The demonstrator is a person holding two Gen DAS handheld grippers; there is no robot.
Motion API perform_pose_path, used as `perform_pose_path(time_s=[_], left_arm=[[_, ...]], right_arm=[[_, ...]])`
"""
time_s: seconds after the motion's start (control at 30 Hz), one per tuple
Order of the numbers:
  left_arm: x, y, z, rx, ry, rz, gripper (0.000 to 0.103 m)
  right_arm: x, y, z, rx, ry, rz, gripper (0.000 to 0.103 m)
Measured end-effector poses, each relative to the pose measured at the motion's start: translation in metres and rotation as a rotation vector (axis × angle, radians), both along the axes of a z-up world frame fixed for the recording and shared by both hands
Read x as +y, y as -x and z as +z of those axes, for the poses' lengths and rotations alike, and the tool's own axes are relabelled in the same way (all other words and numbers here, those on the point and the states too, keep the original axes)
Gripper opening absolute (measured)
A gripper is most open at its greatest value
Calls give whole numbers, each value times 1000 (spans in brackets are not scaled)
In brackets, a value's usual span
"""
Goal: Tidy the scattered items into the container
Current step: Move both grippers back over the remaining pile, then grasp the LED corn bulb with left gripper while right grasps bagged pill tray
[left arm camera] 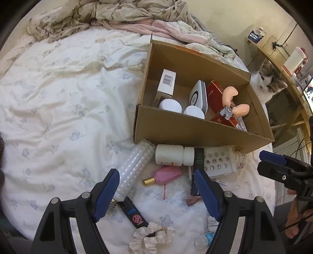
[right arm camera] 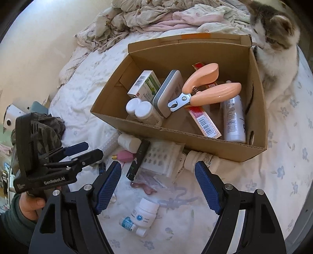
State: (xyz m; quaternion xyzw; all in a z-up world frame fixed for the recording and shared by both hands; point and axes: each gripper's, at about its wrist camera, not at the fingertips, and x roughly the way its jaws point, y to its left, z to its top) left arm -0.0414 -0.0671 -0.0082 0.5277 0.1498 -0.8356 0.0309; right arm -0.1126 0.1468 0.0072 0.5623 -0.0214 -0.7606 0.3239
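Cardboard box (right arm camera: 176, 134) sat on the bed, pet nail clippers (right arm camera: 203, 88) inside.
You held left gripper (left arm camera: 156, 193) and right gripper (right arm camera: 158, 185) with jaws apart, empty, near the scattered white bottle (left arm camera: 172, 155).

A floral white quilt (left arm camera: 58, 97) covers the bed, crumpled bedding (left arm camera: 109, 15) heaped behind. A wooden desk (left arm camera: 277, 64) stands beside cream walls (right arm camera: 39, 39).

left gripper (left arm camera: 156, 192) jaws apart, empty | pink bottle (left arm camera: 167, 174) between them | cardboard box (left arm camera: 195, 132) beyond
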Motion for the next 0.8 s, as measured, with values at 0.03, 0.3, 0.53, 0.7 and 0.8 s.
perform_pose_path(time_s=[0.03,0.3,0.53,0.7,0.8], left_arm=[[-1,0,0,0,0,6,80],[-15,2,-1,3,-53,56,80],[-15,-1,-1,0,-69,54,80],[-19,-3,0,-1,-65,68,80],[-27,-4,-4,-33,-21,109,80]], right_arm=[[3,2,0,-4,6,-15,81],[4,7,-7,-52,18,-29,80],[1,17,-52,-234,58,-89,63],[-7,31,-70,-311,138,-95,63],[-16,29,-59,-284,185,-56,57]])
